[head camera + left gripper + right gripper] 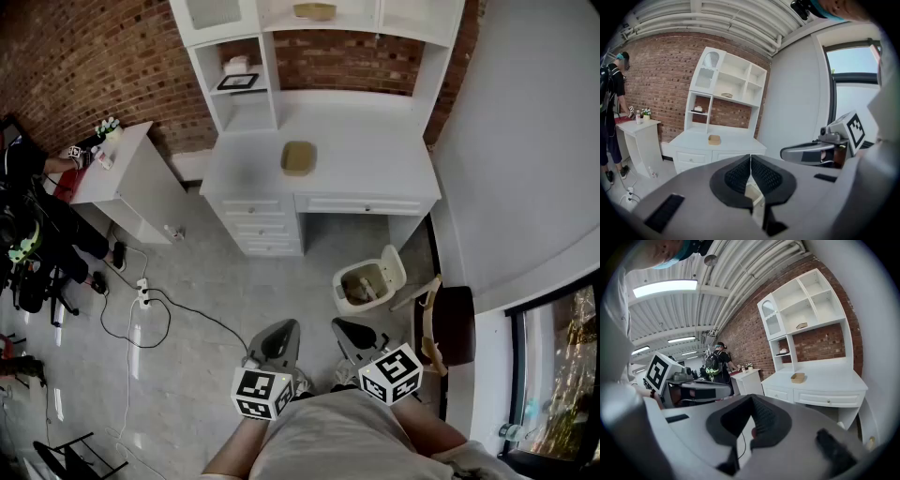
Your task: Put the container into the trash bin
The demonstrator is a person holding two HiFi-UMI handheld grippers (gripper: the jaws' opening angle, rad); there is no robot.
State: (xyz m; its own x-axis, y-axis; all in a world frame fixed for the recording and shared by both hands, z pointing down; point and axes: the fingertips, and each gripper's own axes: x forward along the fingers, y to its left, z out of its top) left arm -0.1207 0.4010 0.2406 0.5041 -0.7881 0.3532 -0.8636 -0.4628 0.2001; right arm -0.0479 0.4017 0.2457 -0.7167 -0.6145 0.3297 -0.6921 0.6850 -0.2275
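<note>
Both claws are held in close against the person's body. The left gripper (750, 158) has its ribbed pads pressed together with nothing between them, and the right gripper (751, 399) is likewise closed and empty. Out ahead, well apart from either one, the tan container (298, 157) sits alone on top of the white desk (375, 169). The trash bin (367, 281) stands on the floor by the desk's right leg with its lid tipped back.

To my eye the job has not begun. Whoever reaches first should step up to the desk, spread the jaws before arriving, and take the container by one wall rather than across its full width. The carry down to the bin is short, and the wooden chair (455, 323) just beside it crowds that side.

Nothing legible anywhere, only the black-and-white marker cubes (262, 392) on the grippers.
</note>
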